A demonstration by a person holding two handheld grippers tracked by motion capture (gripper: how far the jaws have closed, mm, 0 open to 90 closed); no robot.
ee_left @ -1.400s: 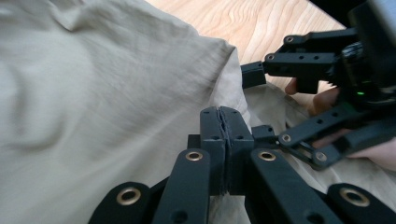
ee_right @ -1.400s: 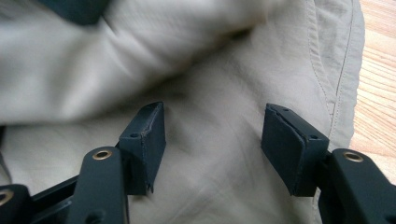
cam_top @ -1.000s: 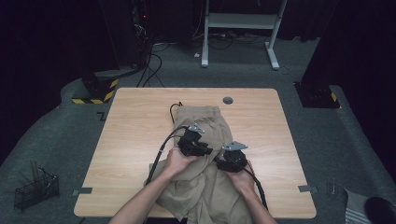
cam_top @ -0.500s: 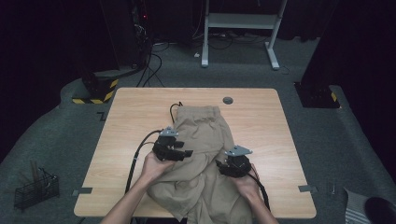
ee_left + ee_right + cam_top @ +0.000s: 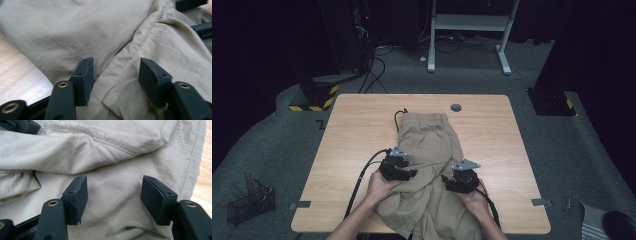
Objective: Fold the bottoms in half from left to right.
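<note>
no readable text, labels, brands or numbers on any surface

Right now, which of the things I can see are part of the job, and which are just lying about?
In use:
- beige trousers
- left tongs, open over the cloth
- right tongs, open over the cloth

Lying about:
- wire basket on the floor
- round grommet in the table
</note>
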